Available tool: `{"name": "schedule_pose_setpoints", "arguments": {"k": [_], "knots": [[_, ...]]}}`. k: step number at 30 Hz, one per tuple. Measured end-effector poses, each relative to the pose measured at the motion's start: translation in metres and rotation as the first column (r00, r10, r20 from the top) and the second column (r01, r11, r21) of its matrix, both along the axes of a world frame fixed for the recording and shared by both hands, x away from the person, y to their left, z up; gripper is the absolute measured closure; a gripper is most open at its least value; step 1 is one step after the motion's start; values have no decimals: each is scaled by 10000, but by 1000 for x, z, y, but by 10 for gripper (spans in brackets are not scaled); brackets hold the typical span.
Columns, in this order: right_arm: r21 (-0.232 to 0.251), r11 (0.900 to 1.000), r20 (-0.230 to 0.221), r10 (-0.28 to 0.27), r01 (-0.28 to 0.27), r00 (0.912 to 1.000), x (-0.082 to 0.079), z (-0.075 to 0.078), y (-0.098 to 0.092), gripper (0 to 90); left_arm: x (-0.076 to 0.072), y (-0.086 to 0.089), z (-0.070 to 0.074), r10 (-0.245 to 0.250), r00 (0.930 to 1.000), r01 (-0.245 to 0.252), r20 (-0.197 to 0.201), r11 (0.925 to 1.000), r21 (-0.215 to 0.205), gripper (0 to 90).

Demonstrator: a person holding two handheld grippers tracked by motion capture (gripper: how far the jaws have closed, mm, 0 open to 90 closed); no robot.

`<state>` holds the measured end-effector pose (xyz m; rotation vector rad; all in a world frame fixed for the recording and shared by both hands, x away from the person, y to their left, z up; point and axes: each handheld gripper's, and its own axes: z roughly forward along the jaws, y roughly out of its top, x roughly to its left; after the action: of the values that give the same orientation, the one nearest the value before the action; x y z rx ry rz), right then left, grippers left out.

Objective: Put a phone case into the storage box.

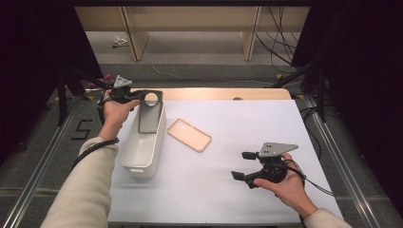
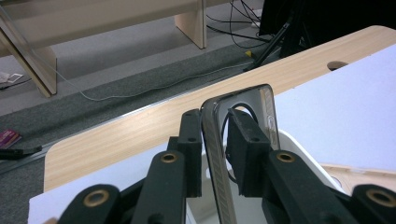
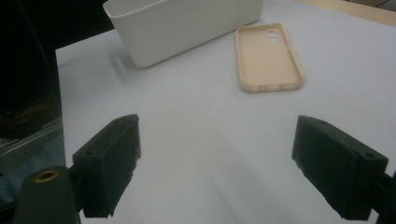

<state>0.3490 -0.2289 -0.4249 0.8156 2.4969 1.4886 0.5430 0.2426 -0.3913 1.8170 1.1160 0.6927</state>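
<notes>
Smoky translucent plastic stands between the left gripper (image 2: 211, 154) jaws: a grey phone case (image 2: 243, 121), held edge-on over the white bin (image 1: 142, 142). In the left gripper view the left pad shows a thin gap to the case wall while the right pad sits against it, so the pinch looks loose; I judge the case is being let go. In the high view the case hangs upright in the upper left of the frame, its lower end dipping inside the bin's far end.

Step in hand, as judged: dropping the grey case into the bin. The next move calls for spreading the jaws fully and lifting clear without dragging the case back out.

The right gripper (image 1: 243, 165) rests at lower right of the high view, jaws spread wide with nothing between them. A beige phone case (image 1: 189, 135) lies flat, hollow side up, on the white table sheet (image 1: 228, 199) just right of the bin, likely next for collection.

Bin contents: apart from the grey case entering, none visible.
</notes>
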Motion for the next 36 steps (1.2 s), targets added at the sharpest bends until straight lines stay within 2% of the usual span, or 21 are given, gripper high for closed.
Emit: {"name": "schedule_pose_setpoints", "arguments": {"k": [9, 20, 23, 24, 26, 30, 33, 36], "knots": [[-35, 10000, 11, 30, -30, 10000, 0, 0, 0, 163, -1, 0, 2, 111, 9999, -111, -4, 9996, 262, 743], [-22, 10000, 13, 19, -19, 10000, 0, 0, 0, 163, -6, -3, 2, -49, 10000, 51, -64, 9996, 267, 720], [-75, 10000, -6, 22, -22, 10000, 0, 0, 0, 162, -12, -4, 6, -4, 9999, 6, -102, 9997, 249, 629], [-99, 9999, 1, 37, -37, 10000, 0, 0, 0, 162, -14, -4, 7, 43, 9999, -42, -104, 9999, 126, 595], [-101, 9999, 14, 27, -27, 10000, 0, 0, 0, 163, -21, -3, 10, 123, 9996, -131, -246, 9994, -333, 484], [-135, 9999, 17, 8, -8, 10000, 0, 0, 0, 162, -39, -5, 18, 79, 9993, -99, -364, 9985, -546, 271], [-155, 9999, 17, 9, -9, 10000, 1, -1, 1, 162, -57, -8, 21, -128, 9992, 110, -370, 9988, -467, 168], [-171, 9999, -25, -14, 13, 10000, 1, -1, 1, 162, -77, -11, 23, -358, 9991, 348, -246, 9987, -382, 127]]}}
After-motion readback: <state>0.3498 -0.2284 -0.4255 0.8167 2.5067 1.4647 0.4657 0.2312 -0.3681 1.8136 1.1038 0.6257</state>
